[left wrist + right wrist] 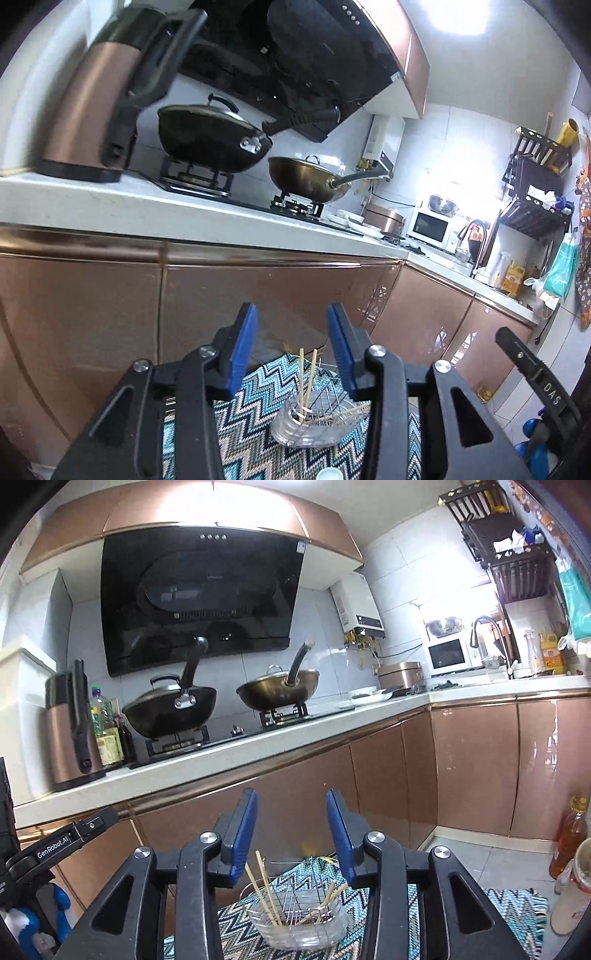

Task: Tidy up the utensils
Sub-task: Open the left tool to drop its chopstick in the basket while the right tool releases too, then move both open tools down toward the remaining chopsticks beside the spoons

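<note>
Small kitchen, copper-fronted cabinets under a white counter (229, 746) running across mid frame in both views. On the hob a black wok (170, 709) with a lid sits left of a brass-coloured wok (277, 694); copper kettle (72, 734) at the left edge of the counter, microwave (448, 653) and sink tap toward the right. Range hood fills the upper middle of the right wrist view. I've got both grippers up off the work, pointing roughly level at the cabinet doors. Left gripper (291, 347): blue fingers (245, 339) apart, nothing between them. Right gripper (291, 830): fingers (245, 823) apart too, nothing between them. Below, at the bottom centre of each view, a clear glass holder (299, 923) with a wire rack inside it sits on a zigzag-patterned mat (236, 923). A few wooden chopsticks (264, 886) stand upright at the holder's left side, and more chopsticks lie slanted toward its right side. The right gripper's arm shows at the lower right of the left wrist view; the left one shows at lower left of the right wrist view.
</note>
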Available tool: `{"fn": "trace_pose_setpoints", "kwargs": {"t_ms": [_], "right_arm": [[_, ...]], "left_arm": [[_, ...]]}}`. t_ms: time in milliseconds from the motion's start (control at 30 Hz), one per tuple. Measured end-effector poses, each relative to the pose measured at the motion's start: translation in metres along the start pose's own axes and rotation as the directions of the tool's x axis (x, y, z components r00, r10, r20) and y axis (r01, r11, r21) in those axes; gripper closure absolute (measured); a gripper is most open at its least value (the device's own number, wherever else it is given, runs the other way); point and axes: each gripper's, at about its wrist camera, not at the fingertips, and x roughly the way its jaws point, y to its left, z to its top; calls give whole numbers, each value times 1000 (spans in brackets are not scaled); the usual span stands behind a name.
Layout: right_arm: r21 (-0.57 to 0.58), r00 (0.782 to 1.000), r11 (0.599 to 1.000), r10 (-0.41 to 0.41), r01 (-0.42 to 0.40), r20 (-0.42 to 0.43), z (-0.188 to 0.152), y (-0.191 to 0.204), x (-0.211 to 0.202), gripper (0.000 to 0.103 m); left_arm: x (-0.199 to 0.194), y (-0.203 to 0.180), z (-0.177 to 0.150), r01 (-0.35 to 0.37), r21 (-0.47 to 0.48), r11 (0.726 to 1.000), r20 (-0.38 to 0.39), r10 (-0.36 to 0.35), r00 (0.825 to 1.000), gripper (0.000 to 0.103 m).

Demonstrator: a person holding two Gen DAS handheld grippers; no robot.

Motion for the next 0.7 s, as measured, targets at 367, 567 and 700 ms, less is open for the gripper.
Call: {"fn": "trace_pose_setpoints", "kwargs": {"t_ms": [367,567,700], "right_arm": [[-15,1000,1000,1,-1,26,15,16,-73,60],[-22,999,1000,4,-3,38,20,23,-107,60],[-39,1000,999,15,-14,23,22,31,-123,60]], "left_arm": [[-69,8,9,-41,30,999,-27,42,999,64],[-99,15,8,-46,16,999,-52,47,998,64],[-112,16,1,-41,11,999,-92,42,995,64]]}}
